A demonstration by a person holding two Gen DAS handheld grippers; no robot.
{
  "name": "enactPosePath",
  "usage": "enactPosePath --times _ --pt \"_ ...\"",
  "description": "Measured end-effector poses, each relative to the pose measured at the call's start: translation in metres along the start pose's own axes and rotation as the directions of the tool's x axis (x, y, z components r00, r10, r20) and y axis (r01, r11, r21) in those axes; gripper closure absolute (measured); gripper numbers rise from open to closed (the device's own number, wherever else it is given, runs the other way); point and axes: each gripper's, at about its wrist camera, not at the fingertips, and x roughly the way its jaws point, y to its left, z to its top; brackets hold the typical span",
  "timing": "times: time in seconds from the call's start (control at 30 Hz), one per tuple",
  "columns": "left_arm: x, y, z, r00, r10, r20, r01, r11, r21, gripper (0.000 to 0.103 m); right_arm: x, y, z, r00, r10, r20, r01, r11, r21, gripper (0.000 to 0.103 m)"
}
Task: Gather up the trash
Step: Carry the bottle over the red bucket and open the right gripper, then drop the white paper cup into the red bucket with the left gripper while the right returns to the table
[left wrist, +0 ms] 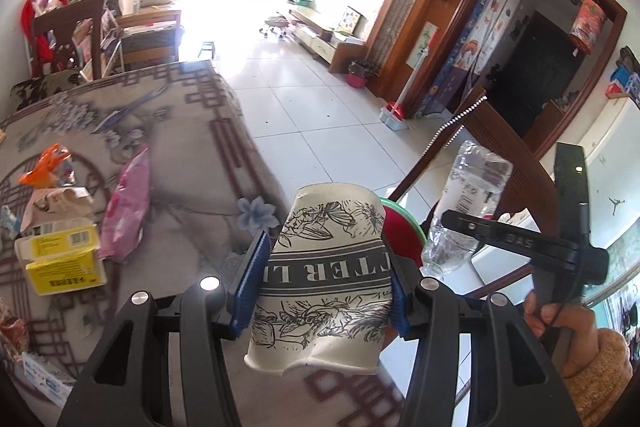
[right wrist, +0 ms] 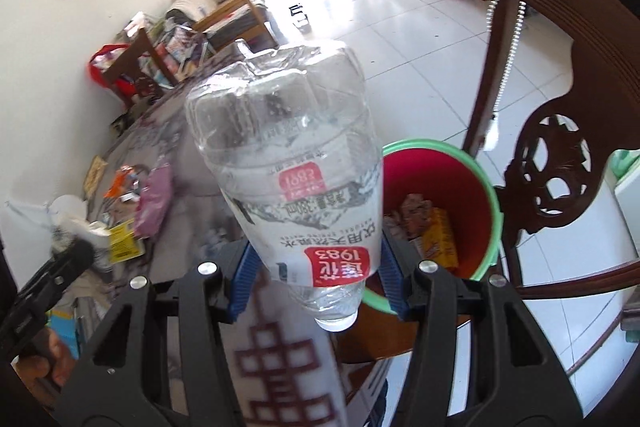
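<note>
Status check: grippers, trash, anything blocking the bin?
Left gripper shut on paper cup. Right gripper shut on plastic bottle. Red bin open beside chair, unobstructed.

Sunlit white tiled floor (left wrist: pixel 320 107), wooden chair (right wrist: pixel 560 147)

The bin (right wrist: pixel 486 195) stands on a chair (right wrist: pixel 560 163) just right of the worktop (left wrist: pixel 192 131). A box (right wrist: pixel 440 239) lies in the bin. On the worktop left of it lie a carton (left wrist: pixel 64 259) and a bag (left wrist: pixel 126 203).

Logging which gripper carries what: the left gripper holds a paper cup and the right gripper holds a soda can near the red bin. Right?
Not quite. The right gripper holds a clear plastic water bottle, not a can, as the right wrist view shows. The left gripper does hold the paper cup, near the red bin.
</note>
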Motion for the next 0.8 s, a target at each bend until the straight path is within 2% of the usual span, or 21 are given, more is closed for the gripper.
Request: enactPosePath --times 0.13,0.27,0.3,0.4,0.5,0.8 --pt "0.010 -0.010 0.003 1.000 -0.007 -0.014 0.007 1.000 0.025 0.054 0.014 -0.025 0.009 0.998 -0.060 0.007 0.060 0.998 0.000 0.051" --pt "0.020 -0.015 0.004 0.999 -0.002 -0.035 0.004 0.999 0.037 0.054 0.024 -0.041 0.017 0.997 -0.082 0.007 0.082 0.997 0.007 0.051" --pt "0.022 -0.015 0.004 0.999 -0.002 -0.039 0.003 0.999 0.039 0.054 0.026 -0.046 0.019 0.996 -0.093 0.011 0.092 0.996 0.012 0.048" --pt "0.032 -0.021 0.007 0.999 -0.007 -0.054 0.010 0.999 0.051 0.054 0.026 -0.054 0.023 0.992 -0.121 0.025 0.120 0.992 0.039 0.022" --pt "0.047 -0.032 0.012 0.997 -0.022 -0.068 0.028 0.997 0.078 0.054 0.020 -0.063 0.022 0.990 -0.136 0.044 0.133 0.989 0.069 0.016" --pt "0.111 -0.093 0.033 0.985 -0.139 -0.105 0.159 0.966 0.205 0.054 -0.014 -0.094 -0.018 0.987 -0.154 0.045 0.143 0.971 0.189 0.015"
